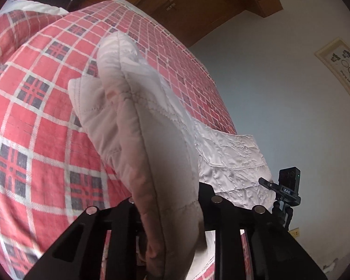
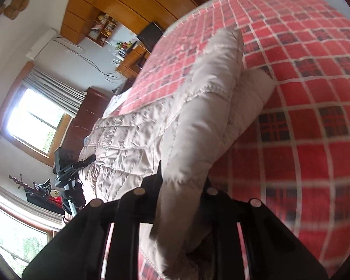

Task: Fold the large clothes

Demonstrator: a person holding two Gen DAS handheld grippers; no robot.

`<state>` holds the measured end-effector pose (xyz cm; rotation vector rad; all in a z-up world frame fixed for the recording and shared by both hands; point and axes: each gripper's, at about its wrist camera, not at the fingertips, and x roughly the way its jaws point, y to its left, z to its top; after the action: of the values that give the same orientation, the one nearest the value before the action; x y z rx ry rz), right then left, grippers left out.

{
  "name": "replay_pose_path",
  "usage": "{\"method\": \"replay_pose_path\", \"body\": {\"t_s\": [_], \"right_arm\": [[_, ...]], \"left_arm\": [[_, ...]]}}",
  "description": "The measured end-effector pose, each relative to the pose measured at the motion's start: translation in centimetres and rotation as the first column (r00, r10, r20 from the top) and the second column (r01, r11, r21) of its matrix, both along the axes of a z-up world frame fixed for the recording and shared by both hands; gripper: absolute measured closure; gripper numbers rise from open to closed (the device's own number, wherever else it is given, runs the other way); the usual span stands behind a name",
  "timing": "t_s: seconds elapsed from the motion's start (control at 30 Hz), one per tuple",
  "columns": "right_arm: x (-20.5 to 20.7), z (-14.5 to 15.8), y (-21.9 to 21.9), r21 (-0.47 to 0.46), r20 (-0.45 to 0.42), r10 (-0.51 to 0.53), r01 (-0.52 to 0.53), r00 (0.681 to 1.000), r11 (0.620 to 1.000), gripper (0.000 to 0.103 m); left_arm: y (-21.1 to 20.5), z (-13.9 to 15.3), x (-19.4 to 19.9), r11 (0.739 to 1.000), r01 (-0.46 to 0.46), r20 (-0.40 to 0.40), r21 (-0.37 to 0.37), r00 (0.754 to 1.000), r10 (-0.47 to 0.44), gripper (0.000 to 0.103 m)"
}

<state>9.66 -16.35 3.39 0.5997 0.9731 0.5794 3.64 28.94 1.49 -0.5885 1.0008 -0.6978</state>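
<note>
The left tongs (image 1: 168, 212) are clamped on a thick padded fold of the pale quilted jacket (image 1: 137, 126), which rises up the middle of the frame over the red checked bedspread (image 1: 35, 107). The right tongs (image 2: 182, 200) likewise pinch a puffy fold of the jacket (image 2: 198, 126) at lower centre. The rest of the jacket lies on the bed, running toward the left of the frame, where the other tool (image 2: 67, 172) shows beside a window (image 2: 32, 126).
</note>
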Motion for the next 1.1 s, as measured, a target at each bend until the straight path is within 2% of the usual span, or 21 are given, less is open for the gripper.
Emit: {"method": "replay_pose_path", "body": {"t_s": [0.1, 0.23, 0.33, 0.43, 0.57, 0.73, 0.93, 1.03, 1.1], "right_arm": [[-3.9, 1.1, -0.6, -0.001, 0.021, 0.003, -0.003, 1.000, 1.000, 0.086], [-8.9, 1.0, -0.5, -0.029, 0.023, 0.001, 0.000, 1.000, 1.000, 0.086], [-11.6, -0.3, 0.1, -0.057, 0.000, -0.004, 0.004, 1.000, 0.998, 0.086], [-13.5, -3.0, 0.1, -0.060, -0.045, -0.023, 0.020, 0.999, 0.998, 0.085], [-14.2, -6.0, -0.1, -0.035, -0.091, -0.051, 0.048, 0.995, 0.998, 0.080], [-14.6, -8.0, 0.5, -0.033, -0.086, -0.076, 0.074, 0.993, 0.997, 0.076], [-15.0, -8.4, 0.8, -0.022, -0.069, -0.089, 0.087, 0.994, 0.996, 0.075], [-15.2, -8.3, 0.2, -0.029, -0.072, -0.089, 0.087, 0.993, 0.996, 0.067], [-15.2, -7.4, -0.5, -0.071, -0.059, -0.102, 0.098, 0.993, 0.993, 0.061]], "left_arm": [[-0.1, 1.6, -3.1, 0.999, 0.034, 0.026, 0.001, 0.999, -0.034, 0.079], [0.2, 2.1, -6.7, 0.997, 0.076, 0.033, 0.032, 0.996, -0.077, 0.079], [0.2, 1.0, -8.9, 0.994, 0.093, 0.020, 0.058, 0.995, -0.094, 0.078], [0.5, -1.3, -10.0, 0.993, 0.086, -0.007, 0.083, 0.996, -0.086, 0.075], [1.6, -4.7, -10.7, 0.996, 0.057, -0.044, 0.065, 0.998, -0.054, 0.068], [2.0, -6.5, -11.4, 0.999, 0.038, -0.048, 0.016, 0.998, -0.037, 0.063], [2.0, -6.5, -11.9, 0.999, 0.032, -0.025, 0.014, 0.999, -0.032, 0.062], [2.7, -6.0, -12.1, 1.000, 0.023, -0.067, 0.001, 0.998, -0.023, 0.059], [3.6, -5.0, -12.2, 1.000, -0.005, -0.075, 0.013, 0.997, 0.006, 0.058]]}}
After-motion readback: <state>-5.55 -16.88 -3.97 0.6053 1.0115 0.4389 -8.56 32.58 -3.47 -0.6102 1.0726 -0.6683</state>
